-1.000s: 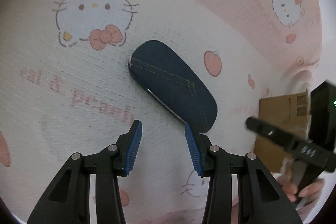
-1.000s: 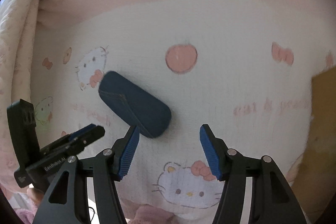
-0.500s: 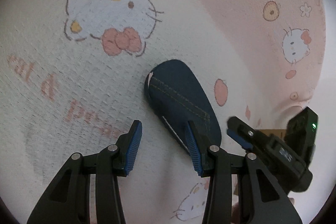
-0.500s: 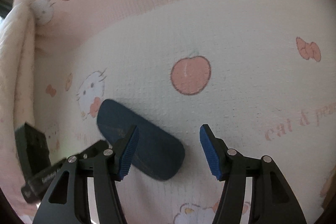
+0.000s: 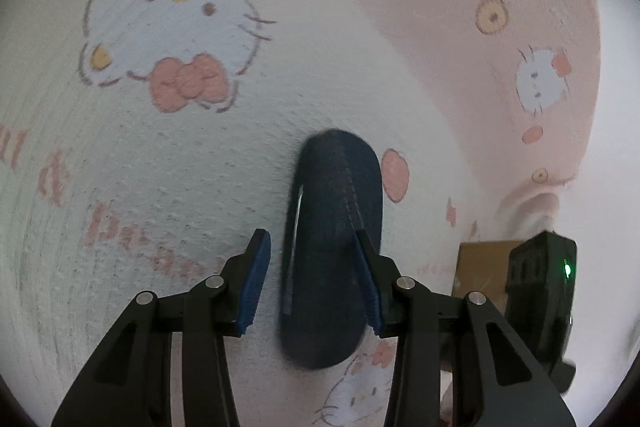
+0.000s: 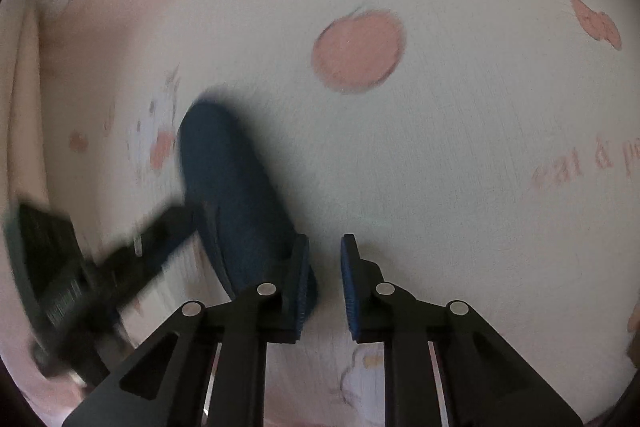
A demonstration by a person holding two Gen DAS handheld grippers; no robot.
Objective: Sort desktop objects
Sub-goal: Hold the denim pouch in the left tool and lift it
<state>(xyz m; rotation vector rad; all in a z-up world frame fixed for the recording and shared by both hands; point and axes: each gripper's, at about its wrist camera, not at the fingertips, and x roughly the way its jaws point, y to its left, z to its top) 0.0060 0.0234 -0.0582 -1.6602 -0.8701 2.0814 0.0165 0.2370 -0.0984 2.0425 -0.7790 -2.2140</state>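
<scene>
The right tool [image 6: 323,281] has narrowed, empty, beside the dark-blue denim case [image 5: 332,259]; left tool [image 5: 316,287] closing around it.

Your left gripper [image 5: 310,283] now straddles the dark blue denim oval case [image 5: 332,259], which earlier lay ahead of its jaws, and those jaws are closing. Your right gripper [image 6: 324,285], wide apart a second ago, has drawn nearly together beside the case, its left pad [image 6: 302,283] against the case's end.
</scene>
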